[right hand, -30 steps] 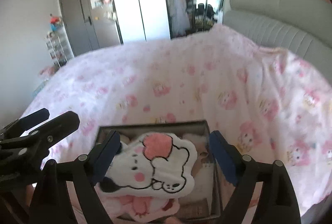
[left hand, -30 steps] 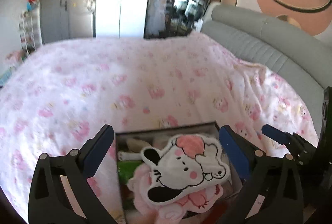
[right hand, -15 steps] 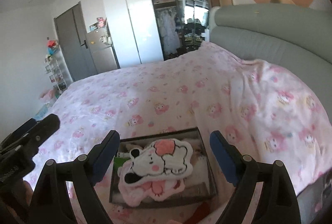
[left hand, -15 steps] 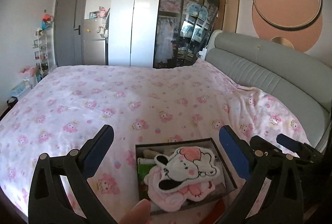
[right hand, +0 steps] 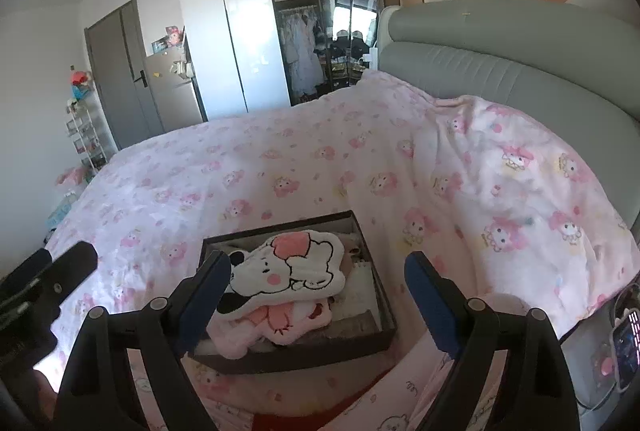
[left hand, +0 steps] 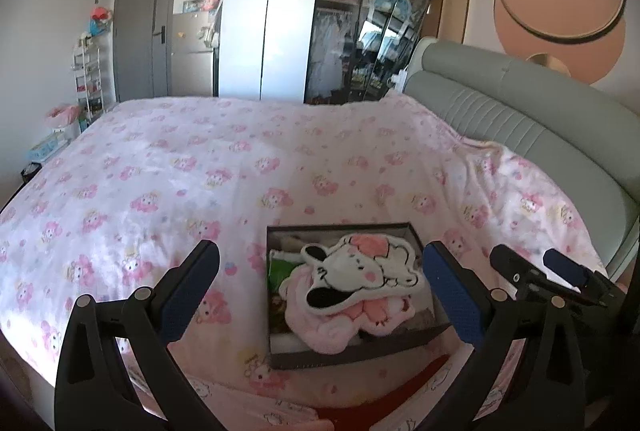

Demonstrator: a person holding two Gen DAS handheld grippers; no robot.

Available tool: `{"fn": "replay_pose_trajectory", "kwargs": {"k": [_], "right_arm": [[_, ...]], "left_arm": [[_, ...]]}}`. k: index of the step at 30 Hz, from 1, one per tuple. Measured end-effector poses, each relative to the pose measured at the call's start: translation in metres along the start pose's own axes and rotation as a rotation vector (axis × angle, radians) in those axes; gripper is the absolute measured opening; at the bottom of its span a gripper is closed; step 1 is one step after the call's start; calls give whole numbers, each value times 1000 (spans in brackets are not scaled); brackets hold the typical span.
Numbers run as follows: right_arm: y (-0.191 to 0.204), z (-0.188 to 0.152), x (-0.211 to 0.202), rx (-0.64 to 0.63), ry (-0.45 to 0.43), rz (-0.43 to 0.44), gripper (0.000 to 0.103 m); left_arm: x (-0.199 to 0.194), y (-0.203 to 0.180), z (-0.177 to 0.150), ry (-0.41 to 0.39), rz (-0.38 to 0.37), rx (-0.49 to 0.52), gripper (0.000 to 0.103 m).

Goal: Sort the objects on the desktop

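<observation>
The dark storage box (left hand: 348, 355) on the bed (left hand: 200, 159) looks fully packed — cartoon-dog plush mat (left hand: 360, 273) on top. Both the left gripper (left hand: 320, 291) and right gripper (right hand: 318, 289) hang wide open and empty, so sorting seems finished.

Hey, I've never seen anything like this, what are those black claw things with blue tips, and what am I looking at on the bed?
Those claws are two hand-held grippers; a person holds one in each hand. Each carries a wide-angle camera looking forward along its two fingers, so you get one picture per hand. In the left camera's picture the left gripper frames the view, and the right one pokes in at the right edge. The other picture looks past the right gripper. Both are open and hold nothing. On the pink bedspread sits a dark box filled with soft things: a white dog-shaped plush lies on top of pink fabric. The rest of the box's contents are hard to make out.
</observation>
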State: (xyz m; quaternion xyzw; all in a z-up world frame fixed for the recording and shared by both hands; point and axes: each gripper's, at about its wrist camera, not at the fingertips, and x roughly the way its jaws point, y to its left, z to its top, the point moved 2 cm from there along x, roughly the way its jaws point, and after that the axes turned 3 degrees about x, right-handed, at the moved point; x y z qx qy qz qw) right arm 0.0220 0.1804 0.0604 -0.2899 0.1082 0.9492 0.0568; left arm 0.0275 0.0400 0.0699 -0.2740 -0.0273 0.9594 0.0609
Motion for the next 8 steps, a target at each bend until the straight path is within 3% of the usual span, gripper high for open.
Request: {"fn": "replay_pose_trajectory", "kwargs": {"k": [8], "right_arm": [[5, -5, 5, -8, 23, -11, 88]], "left_arm": [[8, 6, -8, 30, 9, -4, 102]]}}
